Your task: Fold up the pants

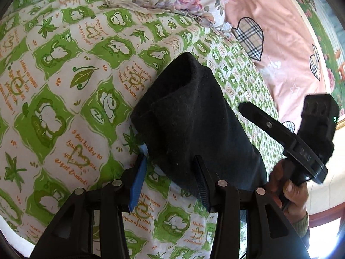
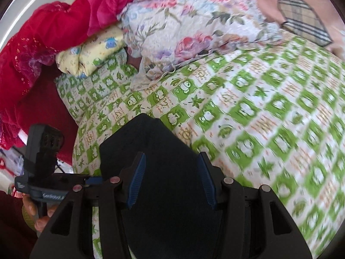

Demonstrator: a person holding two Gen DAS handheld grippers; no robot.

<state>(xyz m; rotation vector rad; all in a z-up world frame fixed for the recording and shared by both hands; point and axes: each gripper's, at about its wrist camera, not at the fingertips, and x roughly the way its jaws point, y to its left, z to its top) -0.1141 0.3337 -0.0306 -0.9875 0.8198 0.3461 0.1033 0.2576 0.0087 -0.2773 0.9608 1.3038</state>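
Observation:
The black pants (image 1: 194, 116) lie folded in a thick bundle on the green-and-white patterned bedspread (image 1: 64, 82). My left gripper (image 1: 170, 161) is open, its blue-padded fingers (image 1: 138, 183) standing apart over the bundle's near end. My right gripper (image 2: 171, 159) is open too, hovering over the black pants (image 2: 155, 151) with the cloth showing between its fingers (image 2: 137, 179). The right gripper also shows at the right of the left wrist view (image 1: 301, 146), held in a hand. The left gripper shows at the lower left of the right wrist view (image 2: 43, 172).
A floral quilt (image 2: 194, 21) and a yellow cartoon cushion (image 2: 90, 51) lie at the head of the bed. A red cloth (image 2: 54, 32) is heaped at the left. A pink sheet with checked hearts (image 1: 276, 43) lies along the right.

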